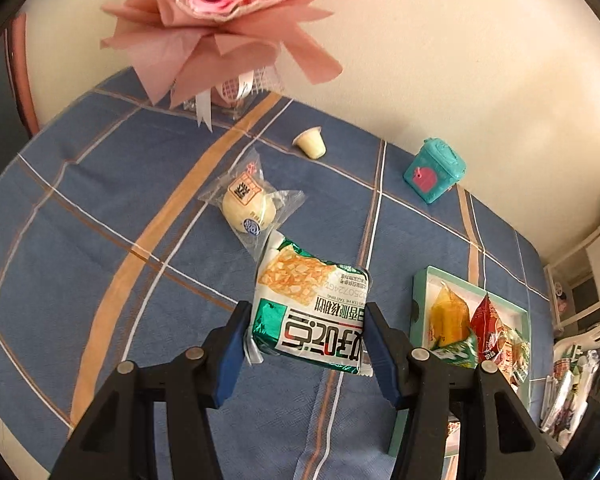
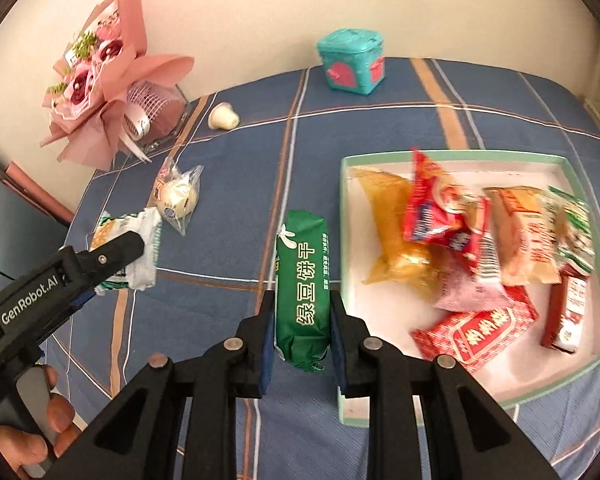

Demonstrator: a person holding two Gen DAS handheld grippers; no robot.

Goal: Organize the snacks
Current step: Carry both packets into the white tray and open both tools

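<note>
My left gripper (image 1: 306, 330) is shut on a green-and-white cracker pack (image 1: 312, 304), held above the blue plaid cloth; it also shows from the right wrist view (image 2: 126, 250). My right gripper (image 2: 302, 316) is shut on a dark green biscuit pack (image 2: 302, 284), just left of the white tray (image 2: 556, 376). The tray holds several snack packs, among them a yellow pouch (image 2: 392, 232) and red packs (image 2: 476, 332). A wrapped round pastry (image 1: 248, 204) and a small jelly cup (image 1: 310, 142) lie loose on the cloth.
A pink flower bouquet (image 1: 224, 12) stands at the back left by the wall. A teal box (image 1: 434, 170) sits at the back edge. The tray (image 1: 420, 304) is to the right of the left gripper. White shelving (image 1: 588, 272) stands beyond the right edge.
</note>
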